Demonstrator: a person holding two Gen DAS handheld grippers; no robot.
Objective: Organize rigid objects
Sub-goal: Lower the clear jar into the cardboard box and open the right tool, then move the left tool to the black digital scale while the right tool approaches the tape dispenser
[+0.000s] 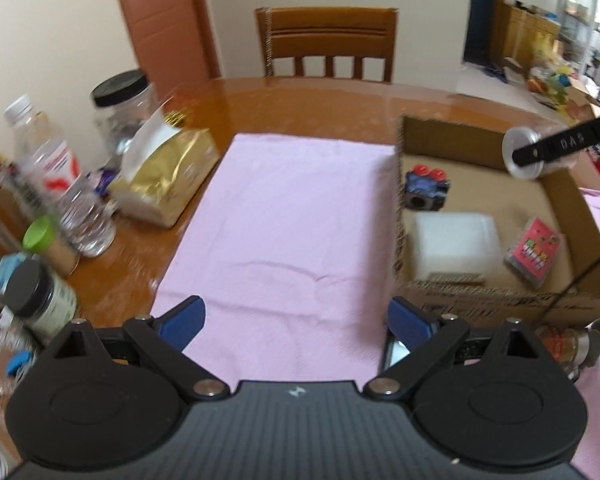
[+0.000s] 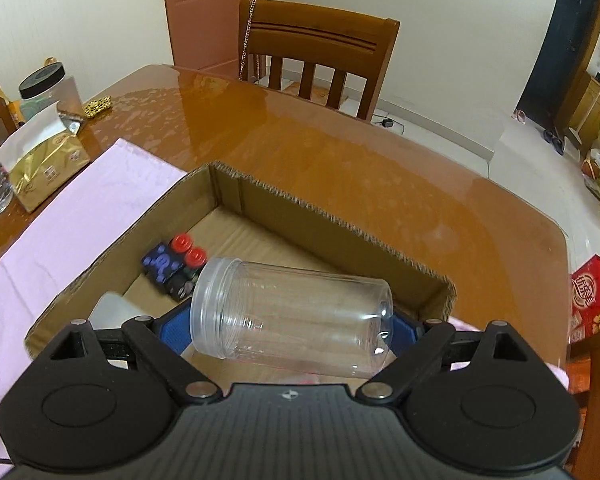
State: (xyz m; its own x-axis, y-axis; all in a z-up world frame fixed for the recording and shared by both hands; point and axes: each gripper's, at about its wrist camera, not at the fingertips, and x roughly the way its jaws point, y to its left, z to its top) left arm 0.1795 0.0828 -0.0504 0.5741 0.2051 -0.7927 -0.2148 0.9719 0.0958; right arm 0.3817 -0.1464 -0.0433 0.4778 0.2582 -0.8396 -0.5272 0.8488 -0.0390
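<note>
My right gripper is shut on a clear plastic jar, held on its side above the open cardboard box. In the left wrist view the jar hangs over the box's far right corner. Inside the box lie a blue toy with red caps, a white block and a pink card pack. My left gripper is open and empty above the pink cloth, left of the box.
On the brown table, left of the cloth, stand a gold tissue pack, water bottles, a black-lidded jar and small jars. A small figurine lies before the box. A wooden chair stands behind the table.
</note>
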